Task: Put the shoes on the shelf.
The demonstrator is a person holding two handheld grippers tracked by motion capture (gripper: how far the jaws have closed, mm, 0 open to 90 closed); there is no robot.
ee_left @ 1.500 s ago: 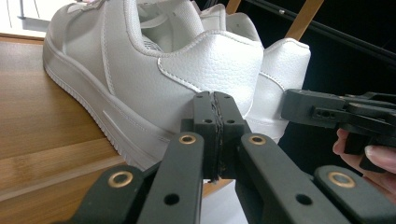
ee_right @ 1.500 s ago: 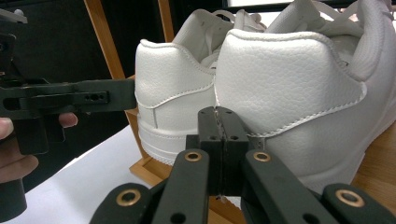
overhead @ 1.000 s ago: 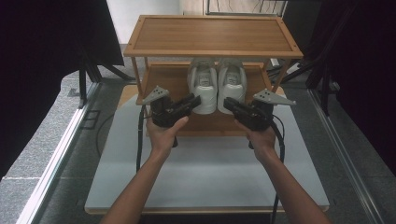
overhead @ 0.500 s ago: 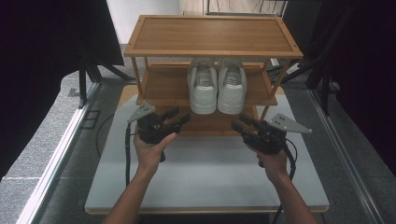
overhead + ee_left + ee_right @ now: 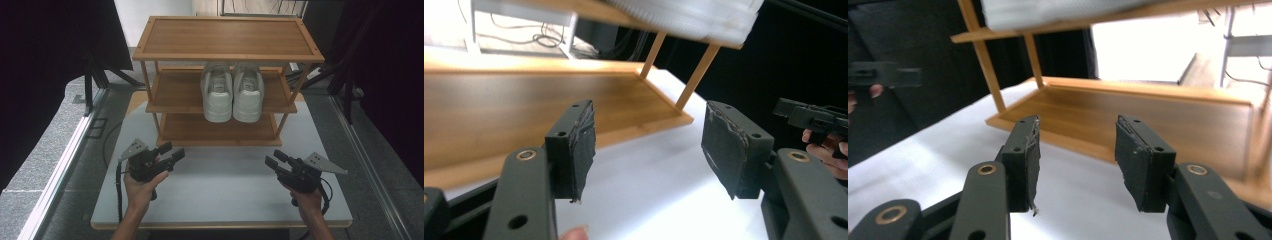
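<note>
A pair of white shoes stands side by side on the middle shelf of a wooden rack. My left gripper hovers low over the white board, in front of the rack's left end. My right gripper is opposite it at the right end. The jaws of both have just been opening and hold nothing. In the left gripper view my left gripper faces the bare bottom shelf, with a blurred shoe sole above. My right gripper in its own view faces that shelf too.
The rack stands at the far end of a white board on the table. Its top shelf and bottom shelf are bare. Dark curtains hang at both sides. A metal rail runs along the left.
Both hands have drawn back from the shoes on the middle shelf, sinking toward the board and spreading apart. Both pairs of jaws have opened wider. The shoes have stayed in place.
</note>
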